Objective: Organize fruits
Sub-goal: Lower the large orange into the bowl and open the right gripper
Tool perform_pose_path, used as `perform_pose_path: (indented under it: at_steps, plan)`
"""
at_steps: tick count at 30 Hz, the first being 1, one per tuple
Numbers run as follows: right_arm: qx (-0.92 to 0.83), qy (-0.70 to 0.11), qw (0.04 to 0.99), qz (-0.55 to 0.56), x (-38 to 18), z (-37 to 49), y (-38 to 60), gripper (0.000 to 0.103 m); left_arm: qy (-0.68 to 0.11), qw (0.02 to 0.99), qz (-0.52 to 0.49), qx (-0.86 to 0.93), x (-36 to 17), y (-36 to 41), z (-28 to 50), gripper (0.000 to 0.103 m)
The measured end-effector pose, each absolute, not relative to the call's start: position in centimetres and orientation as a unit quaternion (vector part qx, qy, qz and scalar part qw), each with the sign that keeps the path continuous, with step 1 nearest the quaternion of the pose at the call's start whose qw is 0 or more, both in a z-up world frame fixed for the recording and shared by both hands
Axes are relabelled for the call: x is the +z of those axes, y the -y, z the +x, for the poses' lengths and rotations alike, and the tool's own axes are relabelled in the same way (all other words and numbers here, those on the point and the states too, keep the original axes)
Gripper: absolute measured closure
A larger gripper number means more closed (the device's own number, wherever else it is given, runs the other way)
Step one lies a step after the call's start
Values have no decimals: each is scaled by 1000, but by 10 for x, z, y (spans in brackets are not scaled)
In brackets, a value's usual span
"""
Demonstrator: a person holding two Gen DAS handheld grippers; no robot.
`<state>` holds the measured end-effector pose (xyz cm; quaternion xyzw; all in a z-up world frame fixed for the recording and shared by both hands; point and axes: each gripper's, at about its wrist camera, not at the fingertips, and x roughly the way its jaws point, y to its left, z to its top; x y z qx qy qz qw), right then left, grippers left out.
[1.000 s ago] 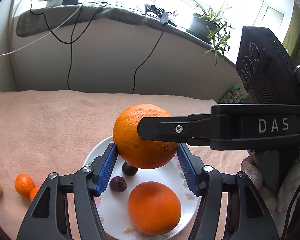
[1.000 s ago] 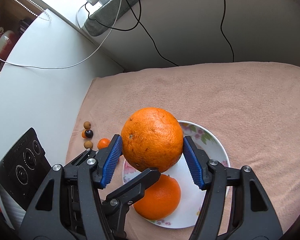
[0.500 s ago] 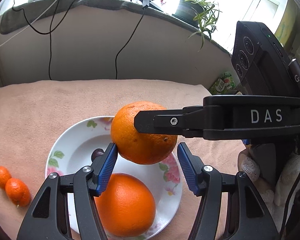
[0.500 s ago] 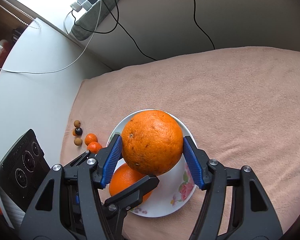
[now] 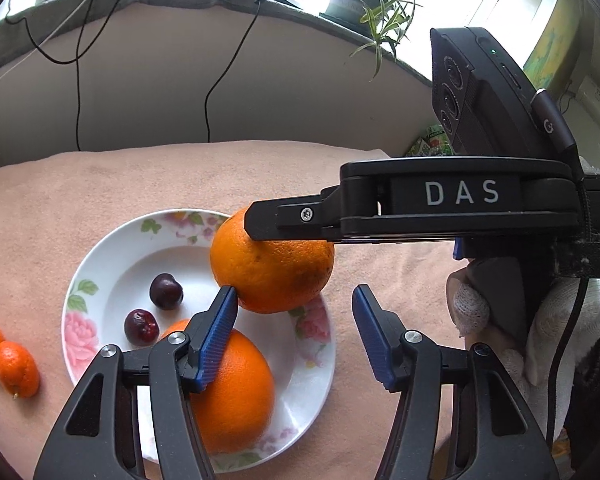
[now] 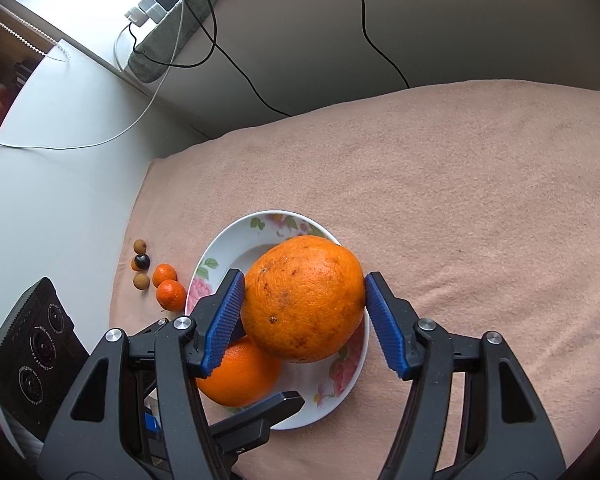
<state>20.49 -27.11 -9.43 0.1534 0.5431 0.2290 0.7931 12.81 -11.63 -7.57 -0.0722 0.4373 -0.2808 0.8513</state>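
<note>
My right gripper (image 6: pixel 304 300) is shut on a large orange (image 6: pixel 304 296), its blue pads pressing both sides. The orange (image 5: pixel 272 264) hangs low over the right edge of a flowered white plate (image 5: pixel 76 308); whether it touches the plate I cannot tell. On the plate (image 6: pixel 220 248) lie a second orange (image 5: pixel 236 392) and two dark cherries (image 5: pixel 166 292). My left gripper (image 5: pixel 294 332) is open, its jaws closing slightly, just in front of the held orange. Only the plate rim and cloth show between its pads.
Two kumquats (image 5: pixel 16 368) lie on the pink cloth left of the plate, with small brown and dark fruits (image 6: pixel 141 264) beyond them near the cloth's edge. A gloved hand (image 5: pixel 540 320) holds the right gripper. A wall with hanging cables stands behind.
The held orange has come down toward the plate's right side. In the left wrist view it no longer sits between the left pads, and the plate has shifted left, showing both cherries.
</note>
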Motion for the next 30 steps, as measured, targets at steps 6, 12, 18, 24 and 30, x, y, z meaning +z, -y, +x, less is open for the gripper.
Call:
perform_pose_path:
  at_steps: [6,12,18,24,30]
  plan:
    - [240,-540,788,172,-93,205,272,39,-433,850,-65,-293,-72,117,113,44]
    - [248,-526,798,159,-79,201,264,40,-428,851,-68,-297,-69,119,105,45]
    - [247,-515,805,160,-73,197,268,40,-423,854,-66,-295,-64,114,99,45]
    - [240,-512,810,158,-74,194,271,40,-419,859,-58,-288,-64,109,86,45]
    - [226,-492,828,146,-71,187,273,31,-407,870,-51,-275,-57,103,72,44]
